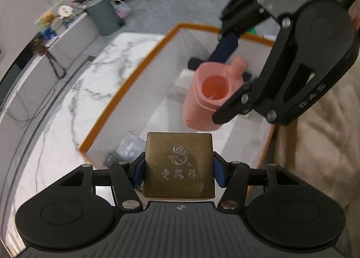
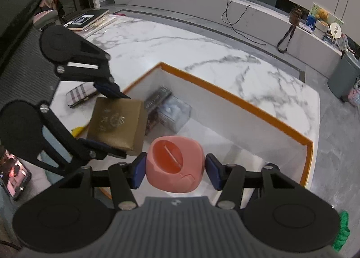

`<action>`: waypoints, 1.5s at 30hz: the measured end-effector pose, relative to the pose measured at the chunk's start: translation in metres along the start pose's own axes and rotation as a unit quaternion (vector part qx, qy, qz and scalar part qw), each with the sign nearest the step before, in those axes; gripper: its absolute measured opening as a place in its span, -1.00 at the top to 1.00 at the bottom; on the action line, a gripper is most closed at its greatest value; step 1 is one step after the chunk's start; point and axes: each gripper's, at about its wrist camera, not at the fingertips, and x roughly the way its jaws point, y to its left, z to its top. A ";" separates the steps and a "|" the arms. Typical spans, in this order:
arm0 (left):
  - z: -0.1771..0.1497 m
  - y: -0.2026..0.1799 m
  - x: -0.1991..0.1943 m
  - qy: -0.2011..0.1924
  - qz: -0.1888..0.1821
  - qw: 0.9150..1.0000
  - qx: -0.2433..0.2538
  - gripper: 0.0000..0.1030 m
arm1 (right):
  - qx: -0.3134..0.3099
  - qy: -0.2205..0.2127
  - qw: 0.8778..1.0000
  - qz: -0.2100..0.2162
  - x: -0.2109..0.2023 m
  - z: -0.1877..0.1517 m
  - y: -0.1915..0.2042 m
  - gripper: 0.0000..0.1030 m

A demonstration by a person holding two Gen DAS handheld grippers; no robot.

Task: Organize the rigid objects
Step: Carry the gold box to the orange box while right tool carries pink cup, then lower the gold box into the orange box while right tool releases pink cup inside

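Observation:
My left gripper (image 1: 178, 171) is shut on a gold box (image 1: 178, 165) with Chinese lettering, held over the near edge of the white orange-rimmed storage box (image 1: 126, 91). My right gripper (image 2: 175, 169) is shut on a pink container (image 2: 175, 163) with a round opening, held above the same storage box (image 2: 247, 105). In the left wrist view the pink container (image 1: 209, 93) hangs inside the right gripper (image 1: 231, 73). In the right wrist view the gold box (image 2: 117, 120) sits in the left gripper (image 2: 112, 123).
Inside the storage box lie a clear plastic case (image 2: 173, 114) and a dark flat box (image 2: 155, 102). A plaid wallet (image 2: 78, 98) and a yellow item (image 2: 77, 130) lie on the marble table (image 2: 202, 50). A phone (image 2: 13, 174) sits at the left.

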 end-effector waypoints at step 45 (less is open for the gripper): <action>0.017 0.033 0.095 0.016 -0.008 0.991 0.132 -0.09 | 0.097 0.020 0.995 -0.002 0.090 0.016 -0.080 -0.08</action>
